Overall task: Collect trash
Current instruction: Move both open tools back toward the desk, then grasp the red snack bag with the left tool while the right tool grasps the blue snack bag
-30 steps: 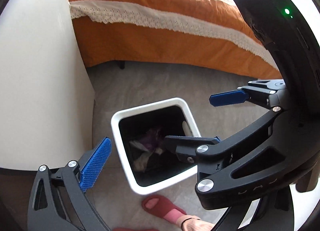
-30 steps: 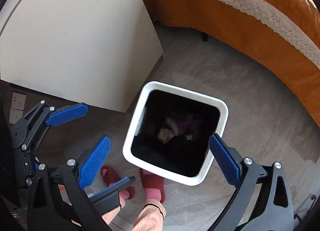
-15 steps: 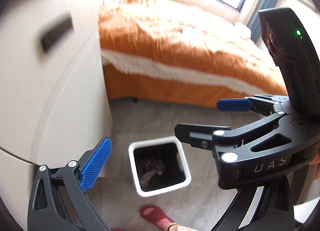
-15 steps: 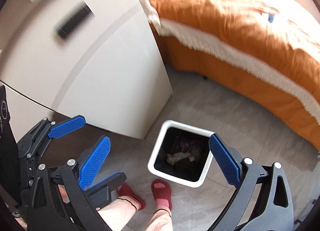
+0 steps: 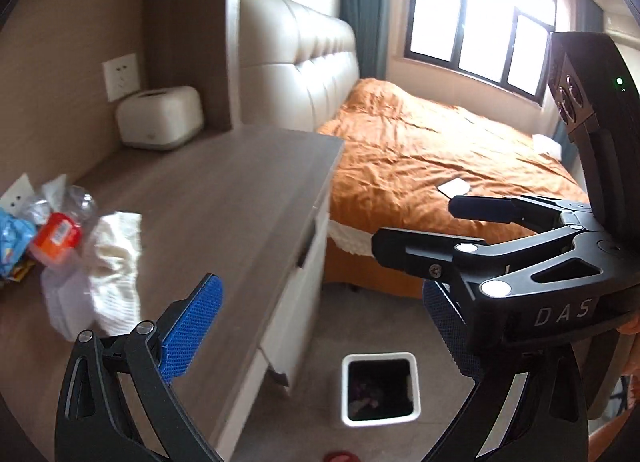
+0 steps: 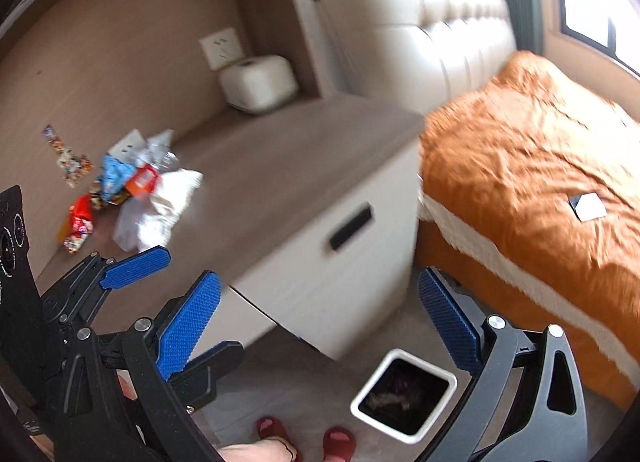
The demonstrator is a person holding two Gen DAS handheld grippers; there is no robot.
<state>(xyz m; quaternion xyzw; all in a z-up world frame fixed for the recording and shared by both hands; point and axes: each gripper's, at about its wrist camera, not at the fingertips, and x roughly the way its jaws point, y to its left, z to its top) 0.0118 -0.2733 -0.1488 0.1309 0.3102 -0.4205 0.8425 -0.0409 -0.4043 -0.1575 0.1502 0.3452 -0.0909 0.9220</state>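
A white square trash bin [image 5: 381, 389] with rubbish inside stands on the floor below the cabinet; it also shows in the right wrist view [image 6: 404, 390]. On the wooden cabinet top [image 5: 224, 198] lies a pile of trash: crumpled white tissues [image 5: 114, 258], a crushed clear bottle with an orange label [image 5: 56, 238] and blue and red snack wrappers [image 6: 114, 176]. My left gripper [image 5: 320, 334] is open and empty, raised at the cabinet's edge. My right gripper [image 6: 320, 322] is open and empty, just to its right.
A white tissue box [image 5: 160, 118] stands at the back of the cabinet top by a wall socket [image 5: 121, 76]. A bed with an orange cover [image 5: 440, 166] and padded headboard stands to the right. The person's feet in red slippers [image 6: 304, 438] are beside the bin.
Both grippers have risen from just above the bin and tilted up, so the cabinet top with its trash, the bed and the window have come into view. Both stayed open.
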